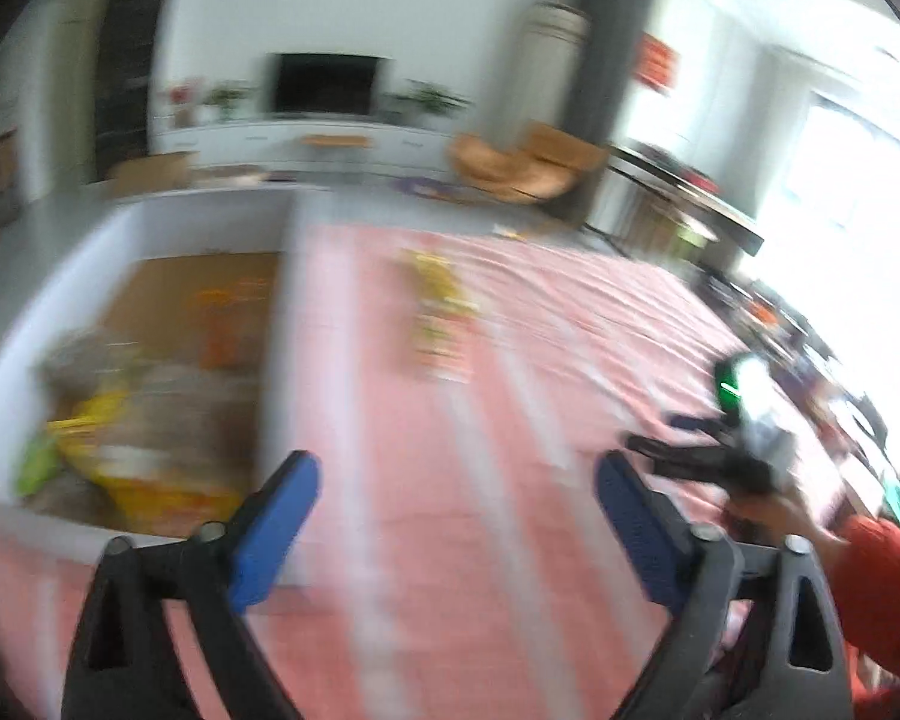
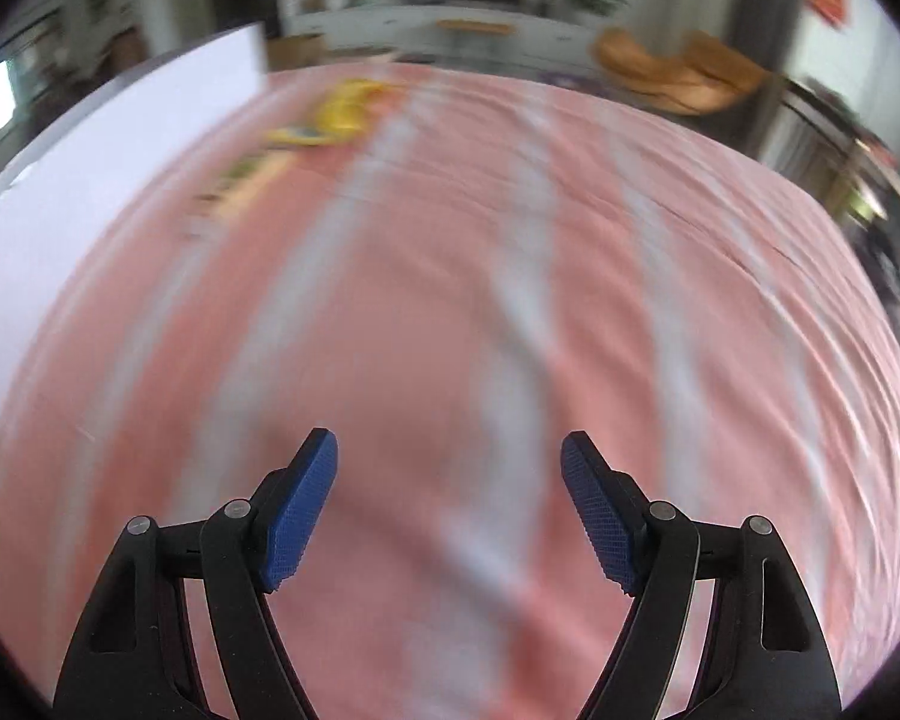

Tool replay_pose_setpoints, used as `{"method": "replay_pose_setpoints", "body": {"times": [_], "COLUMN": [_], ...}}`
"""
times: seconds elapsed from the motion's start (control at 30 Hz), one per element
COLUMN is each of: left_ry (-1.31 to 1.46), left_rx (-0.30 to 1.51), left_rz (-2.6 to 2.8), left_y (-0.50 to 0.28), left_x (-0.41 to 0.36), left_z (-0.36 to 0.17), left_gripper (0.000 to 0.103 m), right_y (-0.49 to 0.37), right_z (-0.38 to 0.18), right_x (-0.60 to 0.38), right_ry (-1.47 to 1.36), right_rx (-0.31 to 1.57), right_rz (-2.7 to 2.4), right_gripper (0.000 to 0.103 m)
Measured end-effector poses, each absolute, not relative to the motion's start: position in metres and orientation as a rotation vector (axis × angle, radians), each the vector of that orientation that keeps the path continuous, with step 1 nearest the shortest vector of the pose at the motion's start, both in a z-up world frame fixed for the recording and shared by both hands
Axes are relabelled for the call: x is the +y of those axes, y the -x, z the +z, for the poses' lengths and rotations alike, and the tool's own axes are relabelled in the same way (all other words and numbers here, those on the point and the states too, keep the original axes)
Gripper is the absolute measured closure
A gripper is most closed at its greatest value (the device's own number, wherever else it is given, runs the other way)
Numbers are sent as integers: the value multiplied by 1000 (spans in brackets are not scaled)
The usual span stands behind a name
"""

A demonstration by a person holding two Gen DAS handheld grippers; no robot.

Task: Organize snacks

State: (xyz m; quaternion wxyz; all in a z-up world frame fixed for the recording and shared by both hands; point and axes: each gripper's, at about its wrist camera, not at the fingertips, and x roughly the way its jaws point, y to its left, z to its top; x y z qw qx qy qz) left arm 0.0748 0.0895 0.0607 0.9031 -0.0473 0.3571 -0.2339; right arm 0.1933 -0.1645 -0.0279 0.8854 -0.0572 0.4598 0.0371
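Both views are motion-blurred. My left gripper (image 1: 457,474) is open and empty above the pink striped cloth (image 1: 510,450), just right of a white box (image 1: 276,312). The box holds several snack packets (image 1: 144,444), yellow, green and brownish. A yellow snack packet (image 1: 441,312) lies on the cloth farther ahead; it also shows in the right wrist view (image 2: 342,111) at the far left, with another packet (image 2: 240,180) nearer. My right gripper (image 2: 449,456) is open and empty over bare cloth (image 2: 450,300). It shows in the left wrist view (image 1: 678,432) at the right, held by a hand.
The white box's outer wall (image 2: 120,168) stands along the left of the right wrist view. Beyond the table are a TV cabinet (image 1: 324,138), orange chairs (image 1: 528,168) and a dark side table (image 1: 684,192). A red sleeve (image 1: 882,588) is at the right edge.
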Motion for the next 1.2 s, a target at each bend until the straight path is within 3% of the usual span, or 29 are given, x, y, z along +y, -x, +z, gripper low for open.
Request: {"method": "replay_pose_setpoints", "body": {"times": [0.17,0.3,0.47,1.2], "left_ry": [-2,-17,-49,-100], "left_rx": [890,973,949,929], "left_rz": [-539,-425,-300,-257], "left_y": [-85,-112,-135,-146], "left_x": [5,-8,-14,-19], "left_z": [6,-40,-66,-77], "left_gripper": [0,1,1,0], "right_y": [-180,-183,-180,-177], "right_z": [-39,-41,-43,-47], "right_x": [-217,-225,-232,-238], "right_ry": [8,28,20,19], "right_rx": [902,906,907,906], "right_rz": [43,20,20,20], "right_gripper": [22,20,19,18]}}
